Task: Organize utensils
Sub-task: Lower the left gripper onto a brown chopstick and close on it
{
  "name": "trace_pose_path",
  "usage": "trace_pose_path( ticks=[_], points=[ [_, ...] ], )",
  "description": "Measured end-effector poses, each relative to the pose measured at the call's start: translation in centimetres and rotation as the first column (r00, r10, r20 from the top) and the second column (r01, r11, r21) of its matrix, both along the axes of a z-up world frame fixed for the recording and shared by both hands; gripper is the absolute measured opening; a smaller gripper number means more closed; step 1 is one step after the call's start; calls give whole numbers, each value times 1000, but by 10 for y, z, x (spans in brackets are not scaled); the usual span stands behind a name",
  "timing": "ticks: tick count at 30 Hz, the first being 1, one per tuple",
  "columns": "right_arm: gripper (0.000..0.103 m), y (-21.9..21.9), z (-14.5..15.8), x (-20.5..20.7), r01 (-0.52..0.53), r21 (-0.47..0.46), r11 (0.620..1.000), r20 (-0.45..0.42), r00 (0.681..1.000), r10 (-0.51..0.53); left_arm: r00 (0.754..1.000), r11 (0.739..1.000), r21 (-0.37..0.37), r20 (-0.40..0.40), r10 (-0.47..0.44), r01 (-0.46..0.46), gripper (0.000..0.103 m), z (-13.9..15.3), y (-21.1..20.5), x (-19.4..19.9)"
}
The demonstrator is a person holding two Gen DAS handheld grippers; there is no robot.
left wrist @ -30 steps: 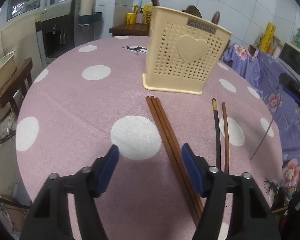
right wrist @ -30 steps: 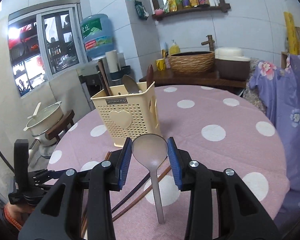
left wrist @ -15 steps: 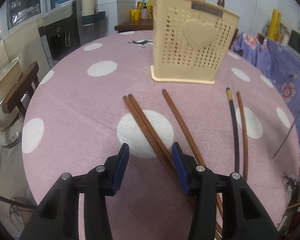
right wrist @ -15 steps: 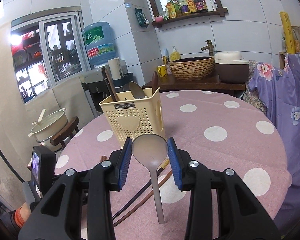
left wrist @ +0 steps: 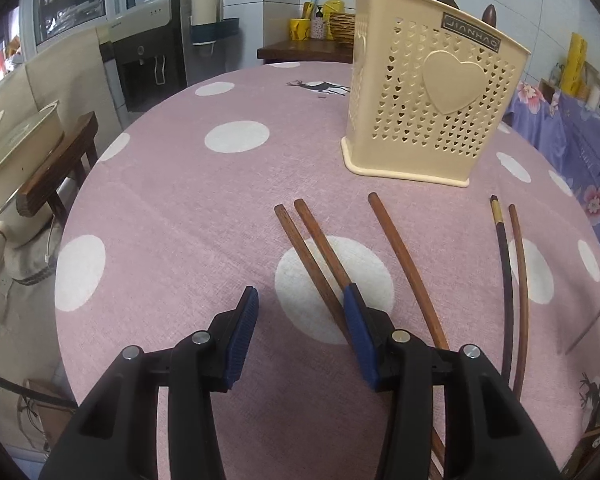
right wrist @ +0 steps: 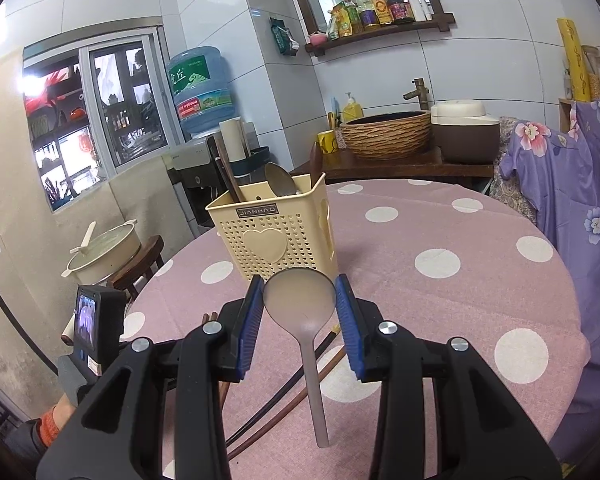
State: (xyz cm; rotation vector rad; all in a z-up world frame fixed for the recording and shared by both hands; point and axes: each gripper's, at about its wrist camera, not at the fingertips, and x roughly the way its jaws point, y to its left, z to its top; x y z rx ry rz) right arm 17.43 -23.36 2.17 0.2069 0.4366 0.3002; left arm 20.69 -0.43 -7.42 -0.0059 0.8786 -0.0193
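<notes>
On the pink, white-dotted worktop (left wrist: 172, 208), my left tongs (left wrist: 300, 304) hover with their blue pads apart and nothing pressed between them. Two brown chopsticks (left wrist: 312, 248) lie side by side over a white dot, running from about 11 o'clock down toward the right pad; the nearer stick passes just beside that pad's tip, and I cannot tell if it touches. A third brown chopstick (left wrist: 404, 264) lies to their right, angled the same way and passing under the right arm of the tongs. Farther out at 3 o'clock a dark chopstick (left wrist: 504, 272) with a gold band near its tip lies just beside a reddish-brown one (left wrist: 522, 280), both on the cloth. At 1 o'clock stands the cream utensil basket (left wrist: 432, 120), upright, perforated with small hearts and bearing one large raised heart.

From the right wrist view, my right tongs (right wrist: 300, 300) grip a translucent grey spoon (right wrist: 304, 312) by the sides of its bowl, the handle hanging down toward me above the cloth. At 12 o'clock beyond the spoon is the same basket (right wrist: 276, 236), with a metal spoon (right wrist: 280, 180) and dark wooden handles (right wrist: 226, 176) standing in it. At 8 o'clock the other handheld unit's small screen (right wrist: 86, 324) shows, above an orange cuff (right wrist: 46, 430).
</notes>
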Motion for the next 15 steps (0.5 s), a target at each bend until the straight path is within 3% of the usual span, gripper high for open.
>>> trace_pose_path(
  ticks=[2, 6, 11, 15],
  points=[
    [37, -1, 0, 0, 3, 4, 1000, -1, 1000, -3, 1000, 1000, 19, -8, 20, -20, 46, 2, 3, -2],
    [37, -2, -1, 1, 10, 12, 1000, 0, 1000, -10, 999, 998, -51, -26, 41, -43, 46, 4, 13, 0],
    [37, 2, -1, 0, 1, 11, 1000, -2, 1000, -1, 996, 994, -69, -39, 78, -81, 46, 4, 17, 15],
    [37, 4, -2, 0, 4, 10, 1000, -6, 1000, -4, 995, 995, -30, -32, 99, -100, 41, 2, 11, 29]
  ],
)
